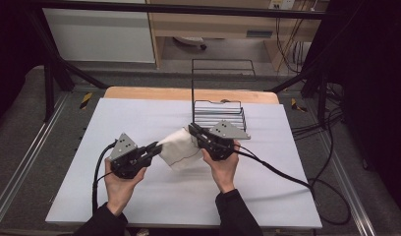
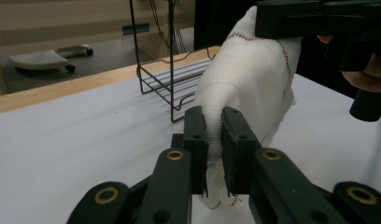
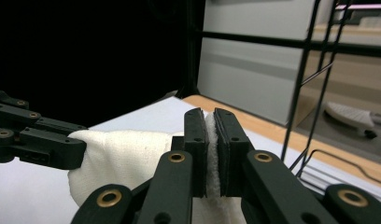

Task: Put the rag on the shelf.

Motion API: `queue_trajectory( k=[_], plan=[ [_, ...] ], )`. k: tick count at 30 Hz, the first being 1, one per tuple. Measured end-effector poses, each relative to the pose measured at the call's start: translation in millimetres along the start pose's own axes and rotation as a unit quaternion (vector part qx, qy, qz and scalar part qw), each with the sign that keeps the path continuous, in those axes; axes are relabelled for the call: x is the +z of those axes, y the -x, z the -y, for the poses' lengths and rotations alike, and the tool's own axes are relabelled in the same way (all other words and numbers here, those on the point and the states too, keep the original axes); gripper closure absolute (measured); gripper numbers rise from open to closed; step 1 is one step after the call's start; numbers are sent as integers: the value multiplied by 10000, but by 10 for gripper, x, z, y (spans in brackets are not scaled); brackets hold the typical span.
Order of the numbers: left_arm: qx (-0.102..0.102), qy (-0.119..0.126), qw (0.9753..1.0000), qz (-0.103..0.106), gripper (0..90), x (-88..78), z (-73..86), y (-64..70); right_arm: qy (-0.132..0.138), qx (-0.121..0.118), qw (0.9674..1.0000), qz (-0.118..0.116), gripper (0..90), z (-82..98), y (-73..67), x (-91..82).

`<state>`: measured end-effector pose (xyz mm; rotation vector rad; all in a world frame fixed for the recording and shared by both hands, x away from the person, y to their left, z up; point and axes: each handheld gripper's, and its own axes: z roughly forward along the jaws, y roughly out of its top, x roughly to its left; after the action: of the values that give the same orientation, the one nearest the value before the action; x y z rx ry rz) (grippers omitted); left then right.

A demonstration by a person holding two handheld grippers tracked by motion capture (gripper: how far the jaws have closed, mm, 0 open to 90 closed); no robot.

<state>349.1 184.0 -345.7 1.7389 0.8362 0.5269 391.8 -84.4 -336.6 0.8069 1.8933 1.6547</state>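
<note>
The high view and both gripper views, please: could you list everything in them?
cloth: one, white with dark stitching, held up between both grippers over the table middle
wire rack: one, black, on the table's far side
table: one, white top, wooden far edge
cables: black, trailing right of the table
wheeled base: one, pale, on the floor beyond the table
left hand-held gripper: one, black, shut on the cloth
right hand-held gripper: one, black, shut on the cloth
hands: two, dark sleeves, near edge
</note>
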Motion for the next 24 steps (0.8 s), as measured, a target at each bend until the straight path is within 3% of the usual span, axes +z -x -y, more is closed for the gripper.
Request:
queue_trajectory(
  k=[5,24],
  plan=[
    [7,165,9999,2,810,35,-93,24,226,-32,9997,111,841,-82,17,-111],
    [13,719,9973,146,812,290,-371,108,656,50,9966,496,841,-260,180,-338]
  ],
)
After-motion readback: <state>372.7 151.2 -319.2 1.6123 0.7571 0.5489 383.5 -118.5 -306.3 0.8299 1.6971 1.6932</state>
